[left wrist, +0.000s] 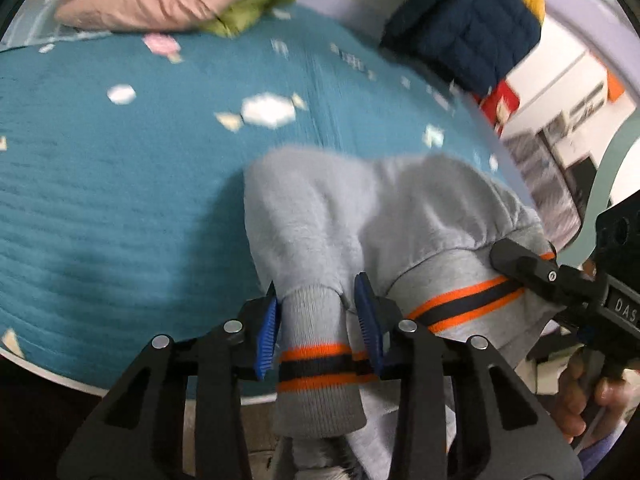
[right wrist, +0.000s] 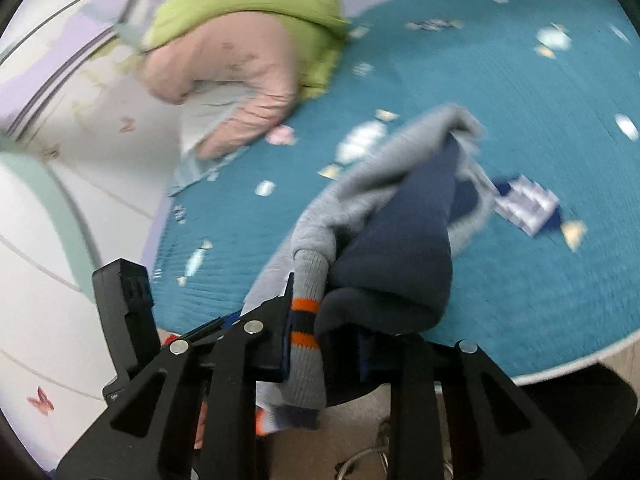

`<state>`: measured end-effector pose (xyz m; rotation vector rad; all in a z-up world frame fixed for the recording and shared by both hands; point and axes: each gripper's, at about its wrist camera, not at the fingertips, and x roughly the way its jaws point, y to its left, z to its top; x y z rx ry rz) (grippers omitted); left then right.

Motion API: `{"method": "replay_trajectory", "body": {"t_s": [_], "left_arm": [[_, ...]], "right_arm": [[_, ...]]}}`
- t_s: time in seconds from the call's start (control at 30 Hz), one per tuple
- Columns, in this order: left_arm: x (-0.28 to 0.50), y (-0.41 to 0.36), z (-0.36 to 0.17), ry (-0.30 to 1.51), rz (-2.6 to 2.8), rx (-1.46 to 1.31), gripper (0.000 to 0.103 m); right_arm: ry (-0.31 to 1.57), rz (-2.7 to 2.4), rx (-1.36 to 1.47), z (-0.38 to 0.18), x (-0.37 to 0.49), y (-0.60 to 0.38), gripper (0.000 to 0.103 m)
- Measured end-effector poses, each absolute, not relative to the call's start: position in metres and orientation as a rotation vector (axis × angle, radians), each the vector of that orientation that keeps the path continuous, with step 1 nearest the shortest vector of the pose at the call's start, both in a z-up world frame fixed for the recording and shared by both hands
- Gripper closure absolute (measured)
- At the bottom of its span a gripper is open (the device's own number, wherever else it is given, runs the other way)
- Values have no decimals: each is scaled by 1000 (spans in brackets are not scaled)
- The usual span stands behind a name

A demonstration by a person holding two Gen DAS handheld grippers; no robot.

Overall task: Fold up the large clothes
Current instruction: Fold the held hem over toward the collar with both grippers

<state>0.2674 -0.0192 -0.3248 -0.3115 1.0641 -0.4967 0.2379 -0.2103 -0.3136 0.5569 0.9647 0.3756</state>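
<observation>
My right gripper [right wrist: 324, 344] is clamped on the grey sweatshirt [right wrist: 360, 192] at its orange-striped cuff [right wrist: 305, 320], navy fabric bunched alongside, possibly its lining, above the teal rug [right wrist: 540, 280].

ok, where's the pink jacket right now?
The pink jacket lies at the far edge of the teal mat, upper left in the right wrist view, against the green jacket; the left wrist view shows it top left.
</observation>
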Motion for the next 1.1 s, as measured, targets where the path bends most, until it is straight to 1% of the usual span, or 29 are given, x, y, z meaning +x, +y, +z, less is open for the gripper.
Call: {"method": "replay_trajectory", "body": {"t_s": [0.13,0.17,0.27,0.47,0.57,0.67,0.73,0.83,0.9,1.0,1.03,1.07,1.1], "left_arm": [[276,24,-296,995,-480,-322,67],[279,39,-289,972,-465,-328,69],[293,91,-278,928,-417,-392,70],[337,207,-267,830,-246,-393,69],[359,261,-273,805,-165,-369,69],[372,310,-284,779,-109,-356,69],[379,344,-300,775,-70,-362,69],[387,377,-330,837,-28,-349,69],[383,384,-344,872,-6,-283,69],[375,387,-348,875,9,-242,69],[372,388,-349,880,15,-236,68],[368,386,-347,879,25,-226,63],[367,385,-346,879,34,-218,62]], "right_arm": [[926,492,483,-286,274,-152,83],[919,525,468,-280,284,-136,83],[889,617,415,-263,318,-79,83],[857,780,380,-270,388,31,83],[852,836,400,-289,421,88,83],[878,856,454,-313,441,124,84],[926,831,499,-343,451,139,84],[1025,796,550,-388,445,150,84],[1078,770,536,-415,426,158,83],[1100,682,579,-439,400,146,83],[1127,628,618,-448,395,138,82],[1148,588,642,-455,390,131,79],[1170,559,667,-464,385,124,79]]}}
